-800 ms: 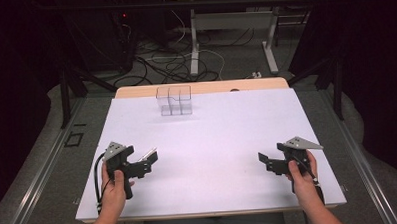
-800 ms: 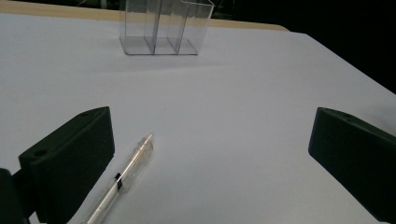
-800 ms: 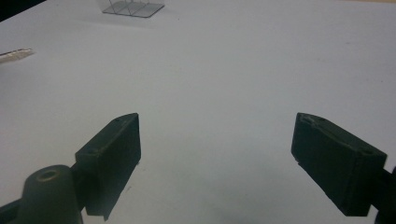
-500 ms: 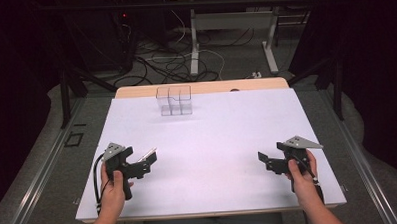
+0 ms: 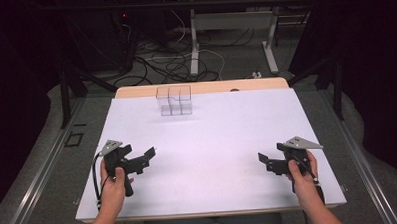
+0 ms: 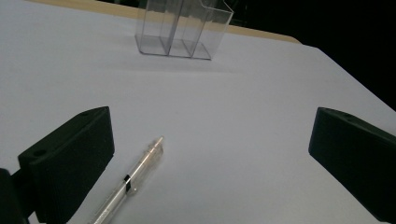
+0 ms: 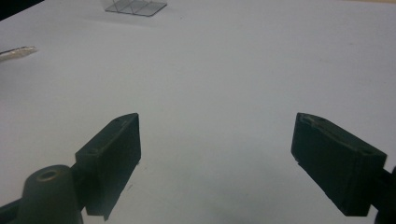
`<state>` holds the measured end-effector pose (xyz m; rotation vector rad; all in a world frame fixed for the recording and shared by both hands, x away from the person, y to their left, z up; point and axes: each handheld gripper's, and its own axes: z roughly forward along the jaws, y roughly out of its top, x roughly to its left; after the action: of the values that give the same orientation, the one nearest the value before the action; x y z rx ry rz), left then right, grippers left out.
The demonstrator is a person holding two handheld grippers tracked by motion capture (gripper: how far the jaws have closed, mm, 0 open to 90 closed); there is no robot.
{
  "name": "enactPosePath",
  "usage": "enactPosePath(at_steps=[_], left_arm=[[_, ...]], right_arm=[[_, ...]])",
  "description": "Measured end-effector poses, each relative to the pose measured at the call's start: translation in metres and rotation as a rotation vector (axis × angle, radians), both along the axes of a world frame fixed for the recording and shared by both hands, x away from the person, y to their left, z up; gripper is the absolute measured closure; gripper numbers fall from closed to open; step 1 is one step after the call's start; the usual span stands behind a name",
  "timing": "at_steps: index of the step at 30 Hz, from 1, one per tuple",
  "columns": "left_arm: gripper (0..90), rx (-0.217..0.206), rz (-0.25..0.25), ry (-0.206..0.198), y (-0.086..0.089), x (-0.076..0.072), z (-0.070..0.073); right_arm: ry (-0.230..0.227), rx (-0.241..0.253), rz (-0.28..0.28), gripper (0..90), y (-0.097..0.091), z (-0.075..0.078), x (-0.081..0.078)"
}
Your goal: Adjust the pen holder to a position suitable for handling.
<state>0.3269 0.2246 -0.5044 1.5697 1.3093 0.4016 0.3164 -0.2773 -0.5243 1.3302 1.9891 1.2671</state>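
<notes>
Pen lay flat on the white table, between the jaws of the left gripper but nearer the one at the left of the left gripper view. Clear barrel, dark band partway along, tip pointing ahead of the gripper toward the far edge. Neither jaw touched it; jaws spread wide, nothing pinched.

In the high view the left gripper sat low over the near left part of the table, held in the left hand, cable looping down beside the wrist. Pen too small to make out there.

Organizer, clear plastic with upright dividers, stood well ahead of the left gripper at the far edge of the table. In the left gripper view the organizer showed its compartments side by side, walls upright, floors bare as far as could be seen through the plastic; tops cut off by the frame edge.

Right gripper sat over the near right part of the table in the right hand, well apart from the left one. In the right gripper view its jaws were spread wide over bare white surface, right gripper holding nothing. Pen tip showed far off to its left; organizer base well ahead and to its left.
</notes>
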Motion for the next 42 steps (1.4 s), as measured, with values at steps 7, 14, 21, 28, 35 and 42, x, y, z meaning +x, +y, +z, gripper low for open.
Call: enactPosePath(at_steps=[7,14,21,28,35,42], left_arm=[[0.5,0.018,-0.005,-0.052,-0.002,0.006,0.021],[1.9,0.011,0.006,-0.095,-0.008,0.021,0.046],[4.3,0.017,0.000,-0.100,-0.018,0.046,0.068],[7.6,0.022,0.009,-0.089,-0.026,0.062,0.079],[15.8,0.070,0.000,-0.047,-0.037,0.083,0.087],[16.9,0.111,-0.033,-0.003,-0.047,0.098,0.092]], right_arm=[[-0.007,0.000,-0.023,15.3,-0.003,0.002,0.001],[-0.012,0.003,-0.026,15.3,-0.004,0.002,0.000],[-0.015,0.007,-0.019,15.3,-0.002,0.003,0.000],[-0.013,0.012,-0.022,15.3,-0.002,0.003,-0.001],[-0.010,0.013,-0.023,15.3,-0.002,0.003,-0.001],[-0.008,0.015,-0.024,15.3,-0.002,0.002,-0.001]])
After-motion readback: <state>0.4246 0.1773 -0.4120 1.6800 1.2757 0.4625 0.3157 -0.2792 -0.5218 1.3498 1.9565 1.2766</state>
